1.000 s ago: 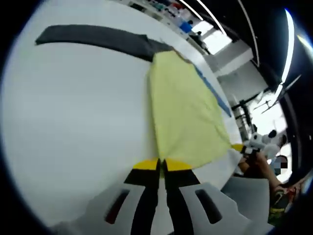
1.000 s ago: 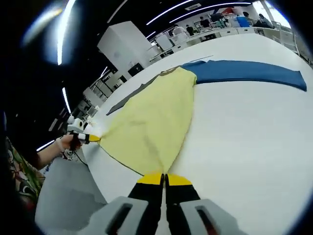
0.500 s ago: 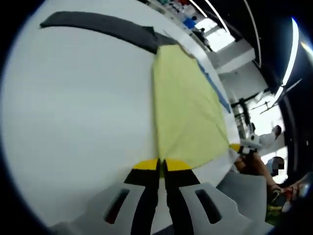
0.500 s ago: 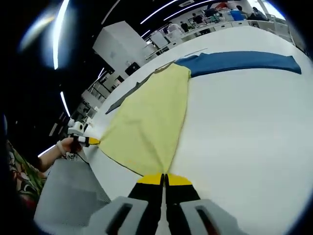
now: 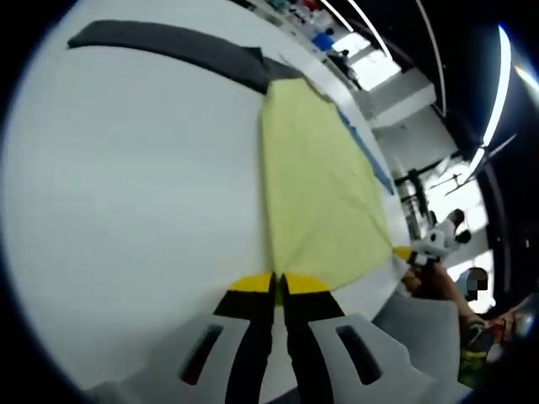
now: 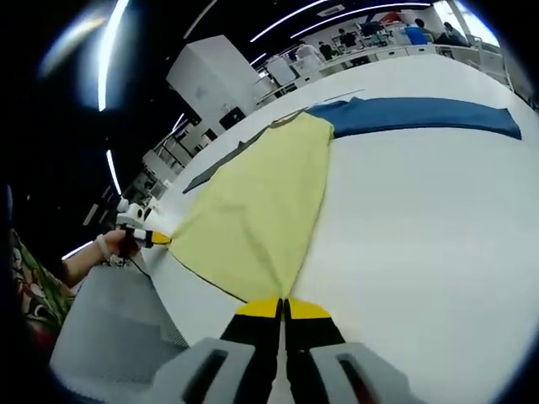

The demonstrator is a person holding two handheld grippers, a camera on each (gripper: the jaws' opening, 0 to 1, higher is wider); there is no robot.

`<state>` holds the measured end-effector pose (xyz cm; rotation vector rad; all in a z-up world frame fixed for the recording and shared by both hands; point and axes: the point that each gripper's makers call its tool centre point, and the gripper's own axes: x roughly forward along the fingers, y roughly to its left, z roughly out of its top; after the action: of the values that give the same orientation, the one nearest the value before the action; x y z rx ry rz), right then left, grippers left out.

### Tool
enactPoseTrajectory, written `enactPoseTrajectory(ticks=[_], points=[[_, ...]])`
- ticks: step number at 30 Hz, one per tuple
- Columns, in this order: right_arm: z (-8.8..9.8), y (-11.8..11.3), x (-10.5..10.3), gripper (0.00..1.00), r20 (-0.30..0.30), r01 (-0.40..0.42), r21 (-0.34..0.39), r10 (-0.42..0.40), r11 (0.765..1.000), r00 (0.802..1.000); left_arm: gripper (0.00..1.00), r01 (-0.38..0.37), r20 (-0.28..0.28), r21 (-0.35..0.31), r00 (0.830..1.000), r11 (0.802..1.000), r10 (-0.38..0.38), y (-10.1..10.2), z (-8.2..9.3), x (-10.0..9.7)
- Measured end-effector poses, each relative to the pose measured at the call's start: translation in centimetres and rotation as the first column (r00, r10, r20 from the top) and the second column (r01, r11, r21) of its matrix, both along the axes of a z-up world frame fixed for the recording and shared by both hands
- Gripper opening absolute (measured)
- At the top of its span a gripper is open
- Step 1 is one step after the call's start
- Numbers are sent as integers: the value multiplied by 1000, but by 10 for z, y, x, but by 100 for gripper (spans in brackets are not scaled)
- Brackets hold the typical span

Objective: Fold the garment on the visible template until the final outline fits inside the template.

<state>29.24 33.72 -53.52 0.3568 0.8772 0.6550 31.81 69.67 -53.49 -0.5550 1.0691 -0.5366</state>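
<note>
matt yellow cloth garment (image 5: 320, 194), smooth white table (image 5: 126, 185)

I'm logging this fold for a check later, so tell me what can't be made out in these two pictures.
- The template: the yellow garment covers whatever is under it in both views.
- The near hem corner under the left tongs, hidden by their shut tips in the left gripper view; likewise under the right tongs in the right gripper view.
- The gray strip and the blue strip: their inner ends run under the garment.
- Far shelves and people: too small.
</note>
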Motion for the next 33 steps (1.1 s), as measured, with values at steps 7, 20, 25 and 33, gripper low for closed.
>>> enactPoseTrajectory(ticks=[7, 20, 25, 33], points=[[0, 0, 0, 0, 8, 1, -1, -1, 1000, 1000, 1, -2, 0, -12, 1000, 1000, 2, 0, -1, 1], [10, 4, 1, 20, 66, 13, 42, -15, 999, 998, 19, 88, 101, -8, 991, 996, -86, -17, 14, 1], [23, 5, 6, 43, 139, 22, 25, -25, 999, 990, 31, 69, 169, -30, 984, 997, -63, -19, 27, 9], [37, -3, 20, 78, 215, 74, 19, -77, 997, 974, 69, -3, 409, 16, 912, 1000, -4, -10, 56, 42]])
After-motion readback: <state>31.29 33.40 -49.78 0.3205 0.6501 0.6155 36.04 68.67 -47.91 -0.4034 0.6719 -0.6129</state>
